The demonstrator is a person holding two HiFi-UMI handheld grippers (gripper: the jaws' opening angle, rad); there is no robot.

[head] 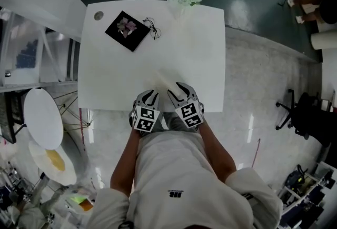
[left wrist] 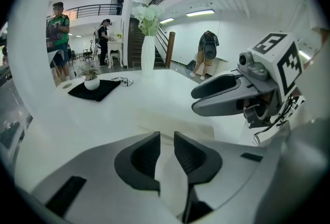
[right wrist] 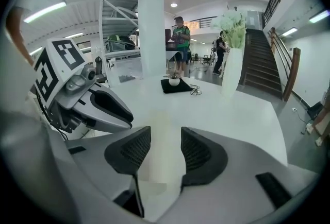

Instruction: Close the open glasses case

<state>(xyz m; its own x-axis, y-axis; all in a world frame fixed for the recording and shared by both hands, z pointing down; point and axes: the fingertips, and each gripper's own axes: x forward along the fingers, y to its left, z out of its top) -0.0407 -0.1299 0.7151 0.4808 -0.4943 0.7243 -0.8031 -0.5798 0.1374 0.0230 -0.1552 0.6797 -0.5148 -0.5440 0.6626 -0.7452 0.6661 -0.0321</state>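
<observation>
Case (head: 164, 80) rests on white table (head: 200, 54) above polished floor (head: 263, 80).

Smooth white table (head: 195, 65), matt black cloth-like mat (head: 132, 42) — and a glossy, polished floor (head: 263, 80).

You wear a light grey, short-sleeved T-shirt (head: 179, 165) with a small dark logo (head: 175, 192). Your left gripper (head: 149, 97) and right gripper (head: 180, 90) have grey shells, black ribbed pads (right wrist: 135, 152) and cubes (head: 146, 118) with black-and-white square markers.

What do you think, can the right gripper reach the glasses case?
Probably yes: the glasses case lies on bare table just ahead of the right gripper, whose jaws stand apart, with nothing between.
</observation>
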